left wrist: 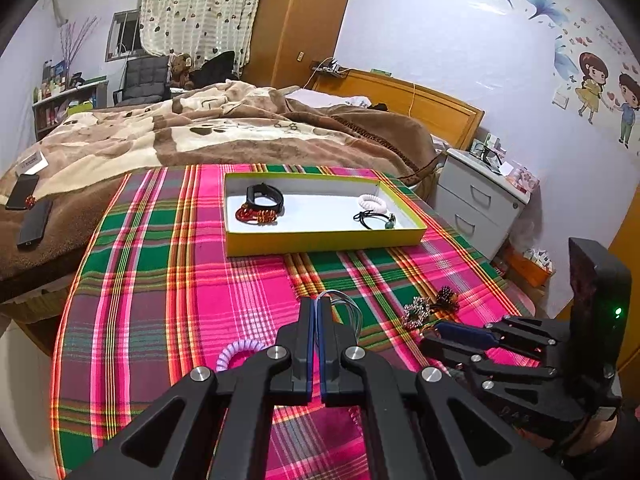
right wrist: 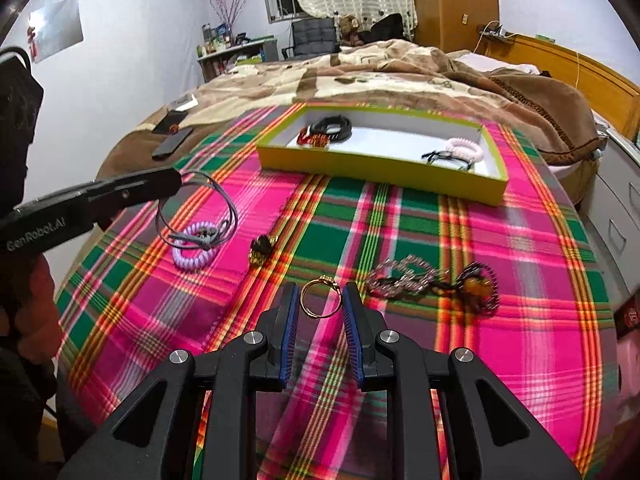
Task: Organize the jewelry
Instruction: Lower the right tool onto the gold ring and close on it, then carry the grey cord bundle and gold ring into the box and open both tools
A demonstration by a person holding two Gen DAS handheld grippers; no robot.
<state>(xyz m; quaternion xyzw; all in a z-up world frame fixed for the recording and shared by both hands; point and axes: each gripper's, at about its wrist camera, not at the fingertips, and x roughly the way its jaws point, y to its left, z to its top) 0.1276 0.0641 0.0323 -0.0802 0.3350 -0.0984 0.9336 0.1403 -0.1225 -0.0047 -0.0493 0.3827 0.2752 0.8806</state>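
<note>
My left gripper [left wrist: 319,303] is shut on a grey cord bracelet [right wrist: 200,216] and holds it above the plaid cloth; its loops hang over a lilac spiral hair tie [right wrist: 194,250]. My right gripper [right wrist: 320,300] is open with a gold ring [right wrist: 320,296] between its fingertips, the ring lying on the cloth. The yellow tray [left wrist: 320,240] at the far side holds a black band [left wrist: 265,196], red beads [left wrist: 256,215], a white spiral tie [left wrist: 374,201] and a black cord bracelet [left wrist: 374,218].
On the cloth lie a silver chain bracelet [right wrist: 404,278], a dark beaded bracelet with amber beads [right wrist: 478,284] and a small dark-and-gold piece [right wrist: 262,250]. A bed with a brown blanket [left wrist: 200,132] is behind the table; white drawers [left wrist: 476,200] stand at right.
</note>
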